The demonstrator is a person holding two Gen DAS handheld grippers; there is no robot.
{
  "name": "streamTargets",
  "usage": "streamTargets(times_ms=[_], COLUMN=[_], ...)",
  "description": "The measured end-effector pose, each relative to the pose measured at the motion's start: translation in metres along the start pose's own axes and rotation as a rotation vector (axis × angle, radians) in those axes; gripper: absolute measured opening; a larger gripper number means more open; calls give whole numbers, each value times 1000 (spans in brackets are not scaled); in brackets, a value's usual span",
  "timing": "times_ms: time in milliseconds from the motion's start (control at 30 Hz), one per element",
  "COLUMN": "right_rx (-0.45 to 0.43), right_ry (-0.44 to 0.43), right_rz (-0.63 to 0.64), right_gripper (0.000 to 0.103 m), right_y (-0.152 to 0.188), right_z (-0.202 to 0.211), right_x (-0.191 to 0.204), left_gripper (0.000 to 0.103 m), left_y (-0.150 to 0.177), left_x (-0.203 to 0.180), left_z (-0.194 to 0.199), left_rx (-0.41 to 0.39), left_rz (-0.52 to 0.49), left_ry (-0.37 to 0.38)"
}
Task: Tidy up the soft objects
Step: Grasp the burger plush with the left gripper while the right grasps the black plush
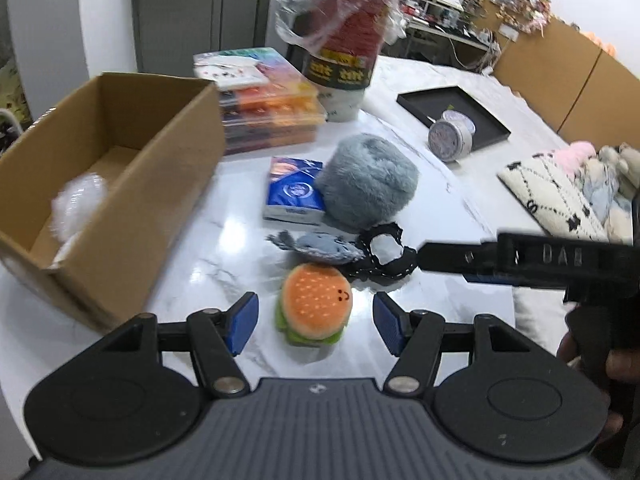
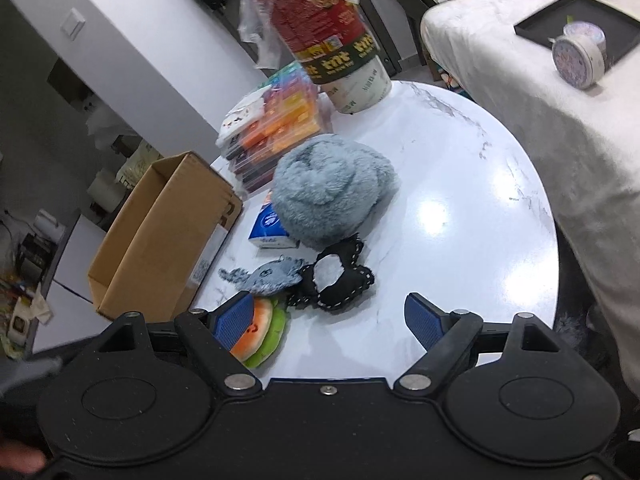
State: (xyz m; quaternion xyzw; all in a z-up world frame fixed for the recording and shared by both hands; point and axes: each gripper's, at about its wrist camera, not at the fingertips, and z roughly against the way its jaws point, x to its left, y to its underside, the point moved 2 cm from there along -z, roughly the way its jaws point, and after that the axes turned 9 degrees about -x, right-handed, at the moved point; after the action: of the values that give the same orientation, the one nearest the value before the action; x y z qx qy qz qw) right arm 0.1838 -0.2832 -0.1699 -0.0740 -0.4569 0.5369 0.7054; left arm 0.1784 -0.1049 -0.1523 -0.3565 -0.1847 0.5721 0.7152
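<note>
The left gripper [image 1: 316,322] hangs over the burger plush [image 1: 314,306], its two blue pads [image 1: 244,322] standing apart on either side of the toy without touching it; nothing is held. The right gripper [image 2: 330,320] has its jaws spread wide and empty, with the burger plush [image 2: 260,334] just behind its left pad [image 2: 234,318] and bare tabletop between the pads.

Taking the burger plush as the landmark: one small grey-blue fish-like plush [image 1: 316,246] lies just beyond it, touching one black soft piece with white stitching and a white patch [image 1: 384,256]. Farther beyond sits one large fluffy grey ball [image 1: 368,180], and beside that one blue packet [image 1: 294,192]. To the left of the burger stands one open cardboard box [image 1: 104,184], with something white and fuzzy [image 1: 78,204] inside. Well behind are one stack of clear cases with coloured contents [image 1: 268,100] and one tall red and white canister wrapped in clear plastic [image 1: 344,40].

That makes four loose soft things on the table and one in the box.

The surface is a glossy white round table [image 2: 460,208] with faint grey marbling. To the right of it is a cloth-covered surface [image 2: 520,92] carrying one black tray [image 2: 616,20] and one round tin [image 2: 578,58]. In the left view, a patterned white cushion [image 1: 556,196] and pale plush toys lie at far right; cluttered desks and brown panels fill the background.
</note>
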Motion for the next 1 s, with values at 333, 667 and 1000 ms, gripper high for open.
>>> streamTargets(times_ms=[333, 667, 1000], right_rx=[51, 72, 90], right_ry=[-27, -22, -15], right_rz=[-31, 48, 106], right_gripper=[78, 78, 78], right_y=[-3, -3, -6], right_z=[-34, -35, -44], right_x=[-5, 7, 10], left_gripper=[62, 67, 67], left_y=[9, 14, 11], left_x=[-6, -4, -7], left_z=[-28, -41, -45], left_rx=[45, 52, 31], left_rz=[-32, -38, -32], left_ry=[-24, -50, -48])
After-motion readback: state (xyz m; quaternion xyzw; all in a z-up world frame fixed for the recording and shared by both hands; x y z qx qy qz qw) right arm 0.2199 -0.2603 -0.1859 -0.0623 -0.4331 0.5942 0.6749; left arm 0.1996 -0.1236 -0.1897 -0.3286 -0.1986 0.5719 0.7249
